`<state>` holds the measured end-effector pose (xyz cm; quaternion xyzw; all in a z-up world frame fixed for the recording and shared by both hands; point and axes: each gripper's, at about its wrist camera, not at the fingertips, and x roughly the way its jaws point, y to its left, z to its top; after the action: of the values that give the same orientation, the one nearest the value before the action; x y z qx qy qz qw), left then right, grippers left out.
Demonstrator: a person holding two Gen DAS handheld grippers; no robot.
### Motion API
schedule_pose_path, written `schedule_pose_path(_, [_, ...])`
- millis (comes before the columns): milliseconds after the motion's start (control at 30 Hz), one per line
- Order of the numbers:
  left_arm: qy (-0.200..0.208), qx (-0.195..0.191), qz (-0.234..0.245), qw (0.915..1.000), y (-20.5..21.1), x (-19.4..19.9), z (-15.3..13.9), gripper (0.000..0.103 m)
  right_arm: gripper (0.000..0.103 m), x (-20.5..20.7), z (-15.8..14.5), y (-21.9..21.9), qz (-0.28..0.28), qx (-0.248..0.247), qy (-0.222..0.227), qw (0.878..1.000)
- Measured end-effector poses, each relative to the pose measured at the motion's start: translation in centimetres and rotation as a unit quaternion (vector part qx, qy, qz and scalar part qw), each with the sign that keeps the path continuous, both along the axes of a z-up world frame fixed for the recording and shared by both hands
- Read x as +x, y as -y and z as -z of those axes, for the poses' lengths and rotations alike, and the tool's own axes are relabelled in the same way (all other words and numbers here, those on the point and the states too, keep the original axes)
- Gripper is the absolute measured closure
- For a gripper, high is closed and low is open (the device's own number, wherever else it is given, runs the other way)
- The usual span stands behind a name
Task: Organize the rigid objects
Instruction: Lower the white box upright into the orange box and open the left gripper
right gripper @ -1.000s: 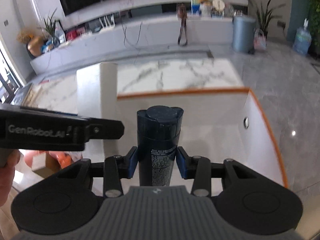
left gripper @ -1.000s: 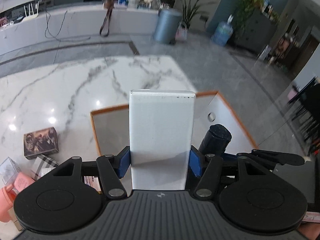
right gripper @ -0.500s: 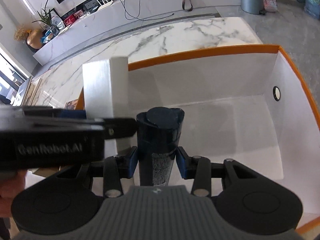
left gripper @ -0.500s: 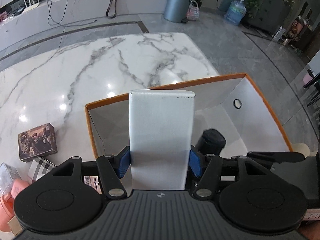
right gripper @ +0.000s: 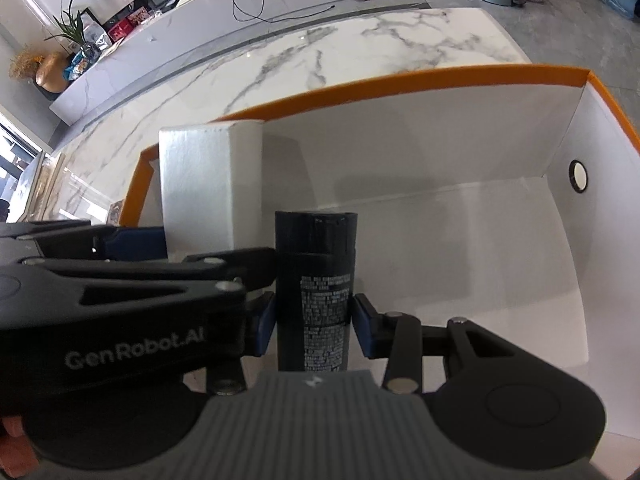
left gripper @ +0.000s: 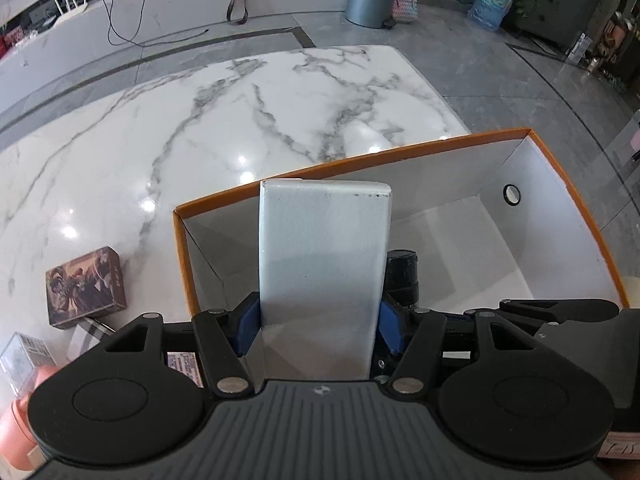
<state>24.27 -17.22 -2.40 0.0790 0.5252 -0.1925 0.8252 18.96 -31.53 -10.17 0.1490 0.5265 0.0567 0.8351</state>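
Left wrist view: placing step in hand, left hand-held gripper (left gripper: 320, 320) clamped on a tall white box (left gripper: 323, 264), blue pads against both its sides, box upright and hanging inside the left half of the orange-rimmed bin (left gripper: 568, 184), which sits on the marble worktop (left gripper: 260, 100). Cannot tell if the box bottom touches the bin floor. At 3 o'clock of the box the cap of the dark bottle (left gripper: 401, 272) pokes out just beside it. Loose items wait at 9 o'clock outside the bin: a printed picture box (left gripper: 84, 284), a clear packet (left gripper: 22, 354), something pink (left gripper: 16, 428); their print is too small to read. Right wrist view: right hand-held gripper (right gripper: 314, 326) clamped on the dark bottle (right gripper: 316, 280), upright over the white bin floor, white box (right gripper: 208, 184) at 10 o'clock, near the bin's left wall. Next move, my read: lower both until seated, part the jaws, lift out straight so neither tips; the two tools sit very close, so mind a clash. Readable writing: "GenRobot.AI" on the left tool's arm (right gripper: 132, 354); bottle label is dense white print, illegible.
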Motion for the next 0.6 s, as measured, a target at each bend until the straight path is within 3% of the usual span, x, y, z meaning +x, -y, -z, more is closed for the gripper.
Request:
schedule_pose_path(300, [0.036, -0.009, 0.006, 0.9993, -0.4, -0.7, -0.7, 0.025, 0.062, 0.3, 0.8, -0.2, 0.012, -0.021, -0.022, 0.999])
schedule_pose_path(600, [0.08, -0.066, -0.01, 0.9946, -3.1, -2.1, -3.9, 0.024, 0.061, 0.7, 1.3, -0.3, 0.016, -0.042, -0.047, 0.998])
